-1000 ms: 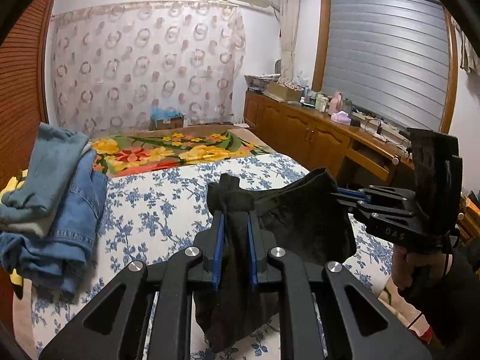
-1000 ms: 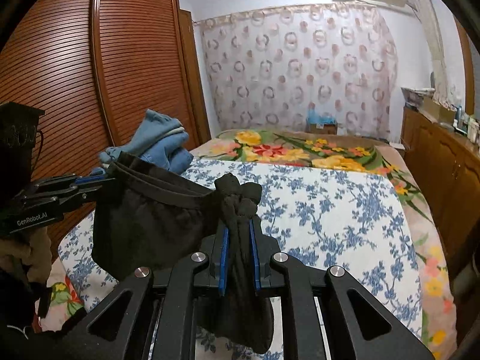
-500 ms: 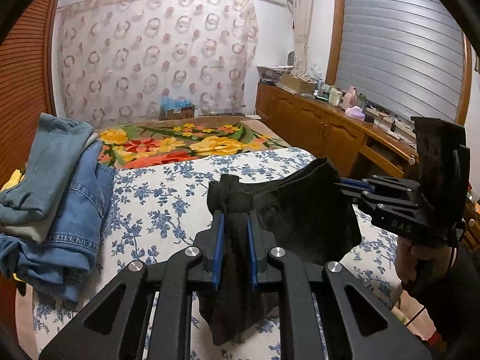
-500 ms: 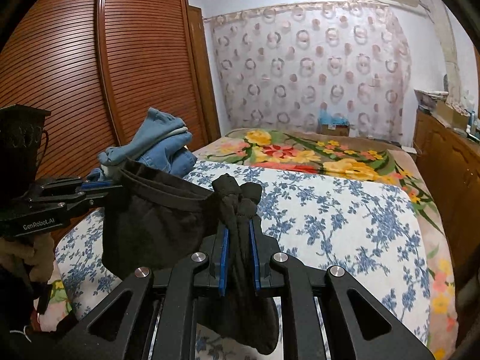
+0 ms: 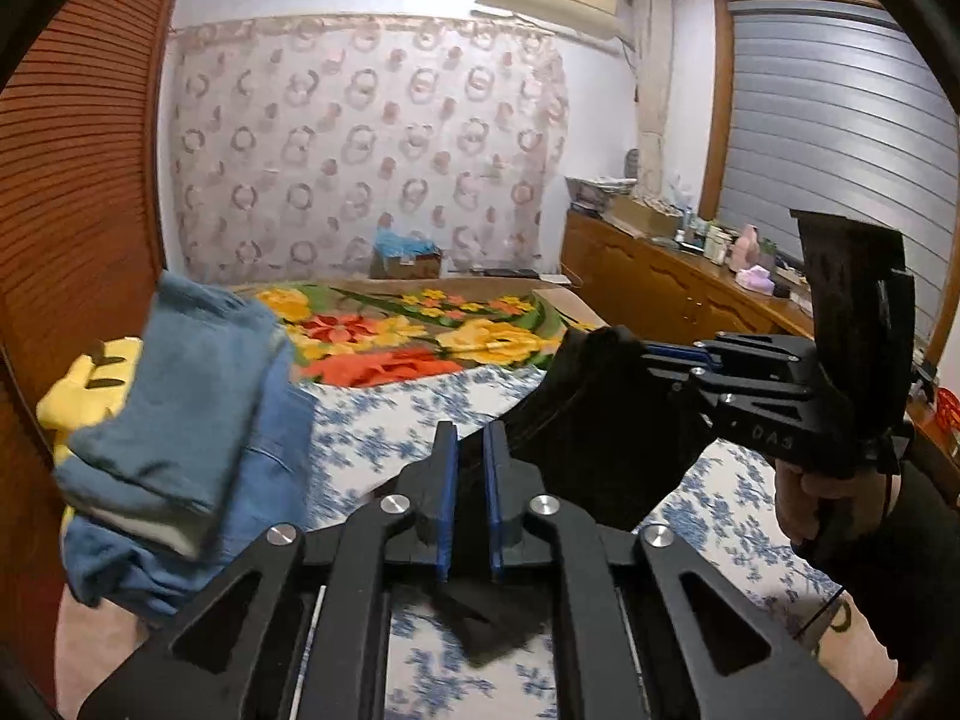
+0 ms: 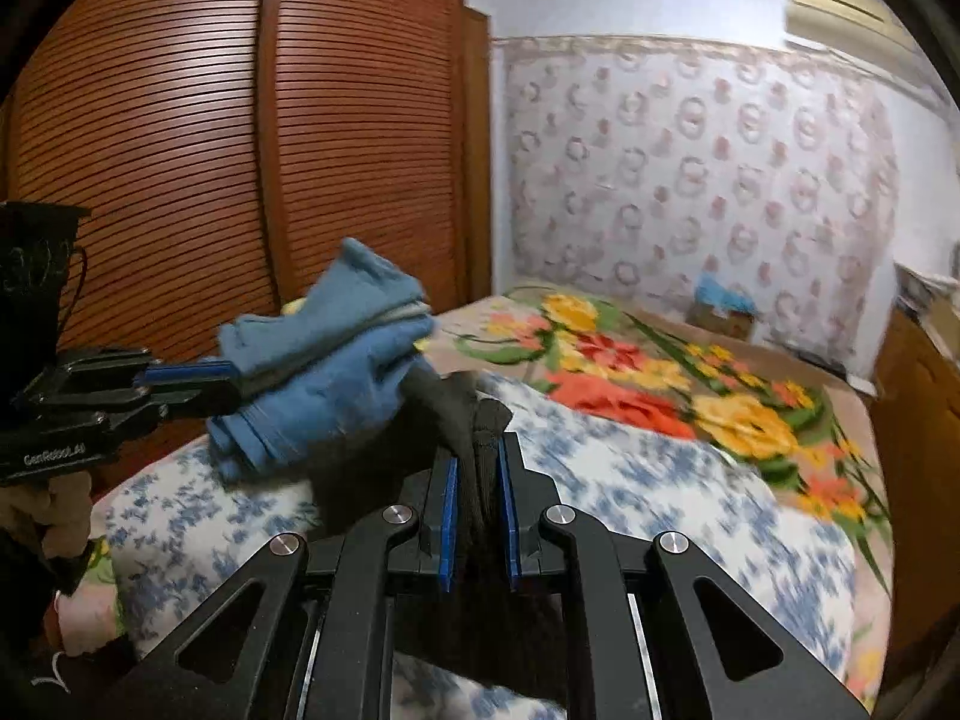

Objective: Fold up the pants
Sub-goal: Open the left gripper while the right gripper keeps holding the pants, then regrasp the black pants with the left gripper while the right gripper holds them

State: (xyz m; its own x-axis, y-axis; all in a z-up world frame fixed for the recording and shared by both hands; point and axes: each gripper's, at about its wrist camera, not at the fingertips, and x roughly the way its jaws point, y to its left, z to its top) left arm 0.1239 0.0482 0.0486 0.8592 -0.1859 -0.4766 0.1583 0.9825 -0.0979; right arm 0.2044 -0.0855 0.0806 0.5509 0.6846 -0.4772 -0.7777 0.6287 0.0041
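Note:
The black pants (image 5: 600, 438) hang over the bed from my right gripper (image 6: 477, 456), which is shut on a bunched part of the cloth (image 6: 480, 426). In the left wrist view the right gripper (image 5: 654, 354) shows at the right, clamped on the pants' top edge. My left gripper (image 5: 470, 450) has its blue pads close together with nothing between them. In the right wrist view the left gripper (image 6: 231, 375) is at the left, by the blue clothes pile, apart from the pants.
A pile of folded blue jeans and yellow cloth (image 5: 174, 414) lies on the bed's left side (image 6: 336, 372). The bed (image 5: 372, 426) has a blue-flowered sheet and a bright floral blanket (image 5: 408, 336). A wooden wardrobe (image 6: 180, 150) stands left, a cabinet (image 5: 660, 288) right.
My left gripper has let go of the black pants and moved left toward the blue pile. The pants now hang from the right gripper only. Both views have tilted up.

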